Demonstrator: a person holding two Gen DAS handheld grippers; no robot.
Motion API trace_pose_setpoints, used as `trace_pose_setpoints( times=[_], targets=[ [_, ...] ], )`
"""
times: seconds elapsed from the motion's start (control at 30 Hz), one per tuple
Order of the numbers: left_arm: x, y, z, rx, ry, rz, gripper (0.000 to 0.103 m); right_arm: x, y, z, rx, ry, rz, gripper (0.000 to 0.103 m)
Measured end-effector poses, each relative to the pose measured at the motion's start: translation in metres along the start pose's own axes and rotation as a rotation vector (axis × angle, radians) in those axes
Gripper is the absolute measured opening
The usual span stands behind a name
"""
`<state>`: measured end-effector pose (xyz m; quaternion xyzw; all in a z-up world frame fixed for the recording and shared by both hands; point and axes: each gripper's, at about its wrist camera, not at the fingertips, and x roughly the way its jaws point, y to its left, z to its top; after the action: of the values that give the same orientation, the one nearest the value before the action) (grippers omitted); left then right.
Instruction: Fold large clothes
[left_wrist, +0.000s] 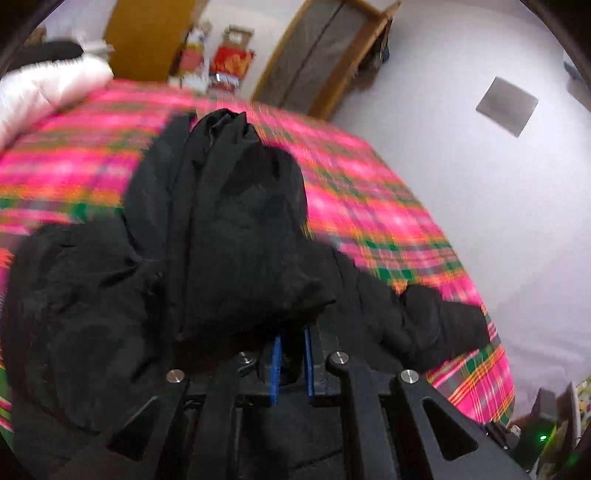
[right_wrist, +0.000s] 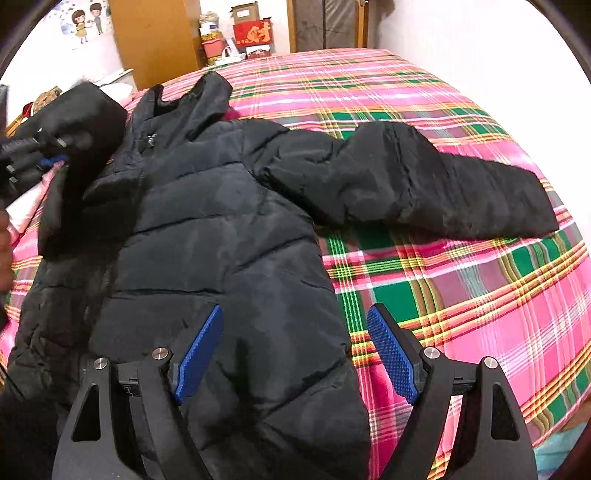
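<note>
Jacket (right_wrist: 221, 229), black and quilted, lies face up on bed (right_wrist: 461, 295) with pink-green plaid cover. One sleeve (right_wrist: 424, 184) lies stretched out flat to the picture's right; hood (right_wrist: 207, 96) points toward far end of bed. Left tongs (left_wrist: 293, 363) nearly closed, blue pads pinching the cuff of the other sleeve (left_wrist: 236, 229), which hangs raised over the jacket body. Right tongs (right_wrist: 295, 350) spread wide, gripping nothing, hovering above the jacket's lower edge, one pad over fabric, the other over the bed cover.
</note>
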<state>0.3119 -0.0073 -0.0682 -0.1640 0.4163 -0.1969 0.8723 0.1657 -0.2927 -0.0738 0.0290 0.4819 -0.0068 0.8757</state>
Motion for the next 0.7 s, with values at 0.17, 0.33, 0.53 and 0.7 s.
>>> trace_pose_setpoints(
  times=[0.17, 0.33, 0.53, 0.7],
  targets=[
    [0.038, 0.0, -0.024, -0.017, 0.129, -0.068, 0.033, 0.007, -0.001, 0.0, -0.002, 0.005, 0.005, 0.08],
    [0.019, -0.008, -0.028, -0.003, 0.112, -0.169, 0.068, -0.003, 0.002, 0.008, -0.001, -0.04, 0.027, 0.08],
    [-0.048, -0.012, -0.021, 0.051, 0.004, -0.185, 0.068, -0.025, 0.015, 0.022, -0.002, -0.117, 0.066, 0.08],
    [-0.093, 0.043, -0.014, 0.023, -0.114, 0.024, 0.068, -0.021, 0.042, 0.04, -0.058, -0.146, 0.103, 0.08]
  ],
)
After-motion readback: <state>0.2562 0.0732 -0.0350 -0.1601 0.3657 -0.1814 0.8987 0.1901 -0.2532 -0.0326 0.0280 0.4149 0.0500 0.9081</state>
